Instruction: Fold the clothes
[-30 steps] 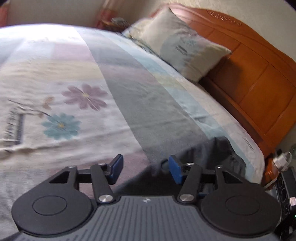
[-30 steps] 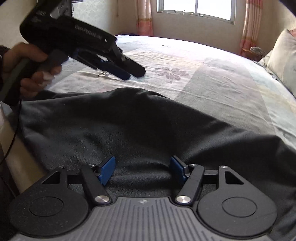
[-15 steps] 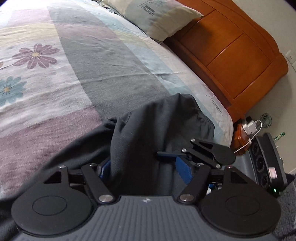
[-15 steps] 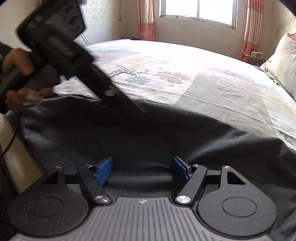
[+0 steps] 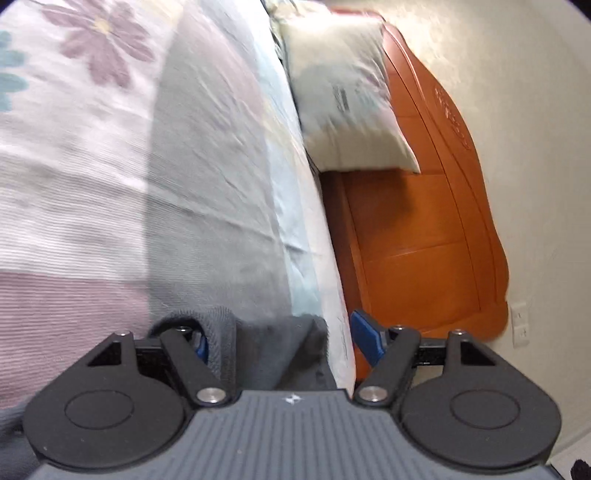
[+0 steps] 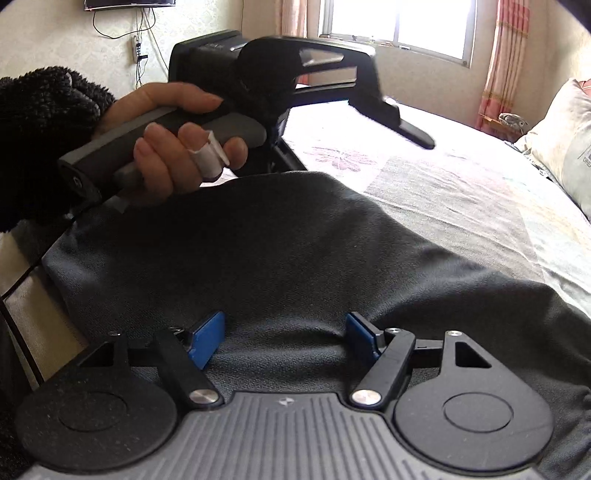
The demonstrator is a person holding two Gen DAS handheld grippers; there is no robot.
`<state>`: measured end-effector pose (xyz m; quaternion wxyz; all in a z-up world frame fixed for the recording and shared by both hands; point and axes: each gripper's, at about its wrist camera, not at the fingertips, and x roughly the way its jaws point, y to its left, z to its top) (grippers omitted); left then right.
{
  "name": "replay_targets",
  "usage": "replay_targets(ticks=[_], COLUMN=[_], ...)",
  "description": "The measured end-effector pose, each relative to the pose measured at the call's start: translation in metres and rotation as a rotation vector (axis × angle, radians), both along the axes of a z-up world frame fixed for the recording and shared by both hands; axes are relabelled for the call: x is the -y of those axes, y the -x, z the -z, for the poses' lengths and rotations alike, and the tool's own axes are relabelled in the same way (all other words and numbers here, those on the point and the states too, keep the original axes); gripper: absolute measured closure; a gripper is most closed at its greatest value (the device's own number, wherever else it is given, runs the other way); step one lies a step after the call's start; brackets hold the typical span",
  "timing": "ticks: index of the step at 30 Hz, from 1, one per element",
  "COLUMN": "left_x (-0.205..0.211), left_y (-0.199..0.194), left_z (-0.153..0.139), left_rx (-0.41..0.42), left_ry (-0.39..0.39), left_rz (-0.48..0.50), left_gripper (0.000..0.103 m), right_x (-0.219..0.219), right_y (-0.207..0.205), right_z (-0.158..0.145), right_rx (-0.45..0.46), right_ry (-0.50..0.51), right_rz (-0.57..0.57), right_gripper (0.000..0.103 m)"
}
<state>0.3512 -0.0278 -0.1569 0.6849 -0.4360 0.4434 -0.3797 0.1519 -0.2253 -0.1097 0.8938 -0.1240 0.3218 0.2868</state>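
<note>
Right fingers [image 6: 207, 341]: blue pads standing wide apart and opening further, released, gripping nothing; dark cloth is lying under and between them, not pinched.
Right gripper [image 6: 284, 338]: tilting down over the garment [image 6: 295, 258], hovering close above its near part.
Left fingers [image 5: 365, 339]: spread wide, released; right-hand pad is showing clear and bare, left-hand pad is mostly hiding behind a bunched fold of cloth.
Left gripper [image 5: 280, 341]: rolling sideways, so the bed is looking tipped in its view; garment edge is sitting between the pads, not clamped. View is blurring.
Left gripper from right view [image 6: 332, 85]: hanging above and beyond the right fingers, over the far side of the garment, fingers pointing right.
Hand [image 6: 173, 136]: wrapping the left gripper's grey handle, up-left of the right fingers; white tape is showing on one finger; fuzzy black sleeve [image 6: 44, 136] is covering the wrist.
Garment: dark grey, spreading across the near bed edge, running from under the right fingers away to left and right; rumpled, not flat.
Bedspread [image 6: 443, 192]: pastel patches with flowers, lying beyond the garment.
Pillow [image 5: 343, 96]: lying far ahead of the left fingers, against the headboard [image 5: 424, 229].
Window [image 6: 399, 26]: showing far beyond the right fingers, with curtains at both sides.
</note>
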Motion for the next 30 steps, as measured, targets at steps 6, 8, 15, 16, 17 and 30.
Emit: replay_targets(ticks=[6, 8, 15, 16, 17, 30], left_x=[-0.005, -0.008, 0.001, -0.003, -0.009, -0.041], left_y=[-0.005, -0.010, 0.006, 0.012, 0.017, 0.006], left_z=[-0.007, -0.009, -0.053, -0.057, -0.060, -0.027], left_rx=[0.047, 0.048, 0.224, 0.233, 0.238, 0.051], left_ry=[-0.096, -0.122, -0.276, -0.296, -0.300, -0.274], left_rz=[0.016, 0.037, 0.130, 0.118, 0.096, -0.073], left_gripper=[0.037, 0.037, 0.035, 0.035, 0.034, 0.027], right_x=[-0.001, 0.000, 0.003, 0.003, 0.002, -0.001], right_y=[0.006, 0.006, 0.005, 0.005, 0.005, 0.003], right_z=[0.000, -0.001, -0.005, -0.005, -0.005, -0.003], right_rx=[-0.001, -0.004, -0.012, -0.012, -0.012, -0.019], right_ry=[-0.005, -0.006, -0.011, -0.010, -0.010, 0.010], right_rz=[0.011, 0.014, 0.025, 0.026, 0.027, 0.044], right_gripper=[0.022, 0.022, 0.021, 0.021, 0.021, 0.019])
